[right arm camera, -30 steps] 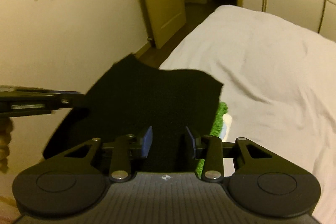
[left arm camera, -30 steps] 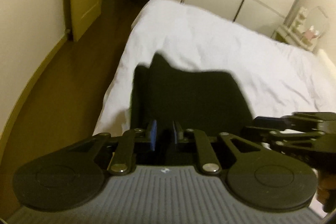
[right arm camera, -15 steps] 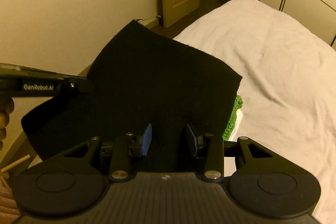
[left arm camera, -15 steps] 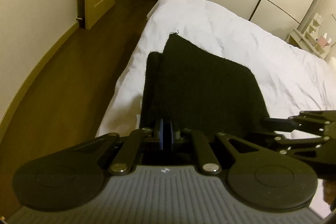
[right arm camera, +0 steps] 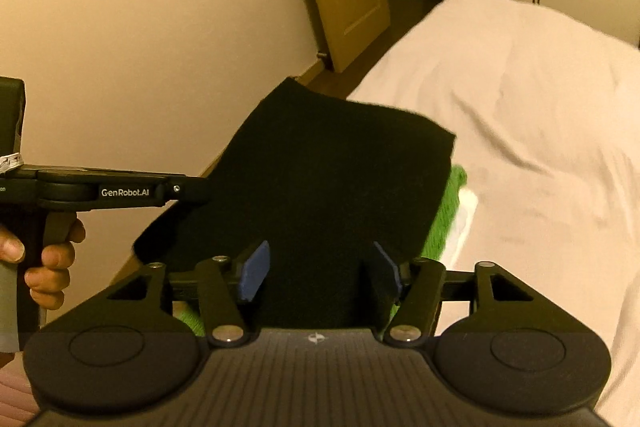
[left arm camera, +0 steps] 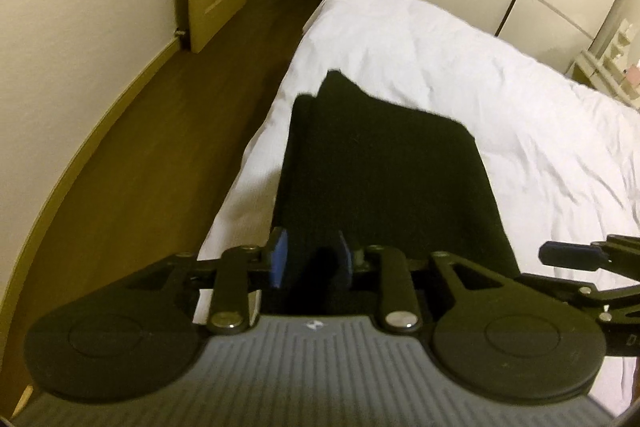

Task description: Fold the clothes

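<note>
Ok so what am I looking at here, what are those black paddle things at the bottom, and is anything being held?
There is no robot. A person holds a two-finger gripper in each hand, and each has a camera looking along its fingers. One picture is from the left gripper, the other from the right gripper; the black paddles are the grippers' own bodies. A folded black garment lies on the white bed, partly over something green. Both jaws have just been opening, so nothing is gripped.
</note>
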{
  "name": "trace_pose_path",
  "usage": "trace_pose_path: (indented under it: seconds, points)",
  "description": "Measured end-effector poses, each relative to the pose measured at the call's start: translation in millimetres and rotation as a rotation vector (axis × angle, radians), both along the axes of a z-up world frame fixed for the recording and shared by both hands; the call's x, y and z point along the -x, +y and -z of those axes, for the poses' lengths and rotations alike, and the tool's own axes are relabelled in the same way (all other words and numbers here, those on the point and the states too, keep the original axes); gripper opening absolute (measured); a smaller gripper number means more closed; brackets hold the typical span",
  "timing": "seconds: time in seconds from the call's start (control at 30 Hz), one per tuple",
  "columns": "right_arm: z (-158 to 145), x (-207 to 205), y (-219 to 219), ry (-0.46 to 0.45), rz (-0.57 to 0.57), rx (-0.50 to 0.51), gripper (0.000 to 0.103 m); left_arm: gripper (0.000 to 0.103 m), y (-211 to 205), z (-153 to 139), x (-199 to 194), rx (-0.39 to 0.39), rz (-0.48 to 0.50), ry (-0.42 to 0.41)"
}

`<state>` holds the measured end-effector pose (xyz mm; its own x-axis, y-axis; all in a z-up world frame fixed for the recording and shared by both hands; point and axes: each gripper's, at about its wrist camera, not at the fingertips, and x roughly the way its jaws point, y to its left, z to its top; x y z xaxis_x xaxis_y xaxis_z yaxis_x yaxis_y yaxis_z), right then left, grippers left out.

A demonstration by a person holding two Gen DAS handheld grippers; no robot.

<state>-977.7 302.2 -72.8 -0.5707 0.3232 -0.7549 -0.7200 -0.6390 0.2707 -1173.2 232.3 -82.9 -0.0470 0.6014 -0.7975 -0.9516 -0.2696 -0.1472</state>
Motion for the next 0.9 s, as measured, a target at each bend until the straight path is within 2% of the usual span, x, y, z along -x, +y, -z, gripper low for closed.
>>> trace_pose_path:
  seconds: [0.1, 0.23, 0.3, 0.37, 0.43, 0.73, 0.8, 0.83, 0.9]
  points:
    - [-5.6, -17.3, -10.4, 0.007, 0.022, 0.043, 0.07, 0.033, -14.0, -13.5, -12.0, 0.044, -0.025, -0.001]
    - [-15.7, -36.8, -24.8, 0.007, 0.033, 0.087, 0.088, 0.044, -37.5, -29.2, -30.0, 0.083, -0.071, -0.004]
    - [-21.9, -44.6, -32.1, 0.009, 0.026, 0.093, 0.089, 0.046, -49.5, -38.7, -40.4, 0.097, -0.101, 0.007]
    - [-29.1, -46.6, -40.8, 0.005, 0.011, 0.092, 0.09, 0.059, -61.0, -48.0, -51.0, 0.113, -0.132, 0.027]
    - [-35.5, -53.7, -46.7, 0.002, -0.005, 0.086, 0.09, 0.064, -73.8, -58.2, -63.0, 0.116, -0.171, 0.062]
    - [-62.0, -96.8, -70.7, -0.017, -0.075, 0.005, 0.091, 0.082, -124.5, -94.4, -126.7, 0.133, -0.326, 0.11]
    - [-69.0, -110.1, -75.4, -0.008, -0.079, -0.018, 0.095, 0.083, -133.4, -101.8, -144.4, 0.127, -0.351, 0.116]
    - [-71.7, -116.1, -76.8, -0.004, -0.081, -0.025, 0.102, 0.085, -137.9, -105.0, -152.0, 0.125, -0.36, 0.117]
    - [-78.6, -130.1, -80.5, 0.014, -0.091, -0.036, 0.102, 0.086, -147.6, -112.2, -168.0, 0.112, -0.383, 0.116]
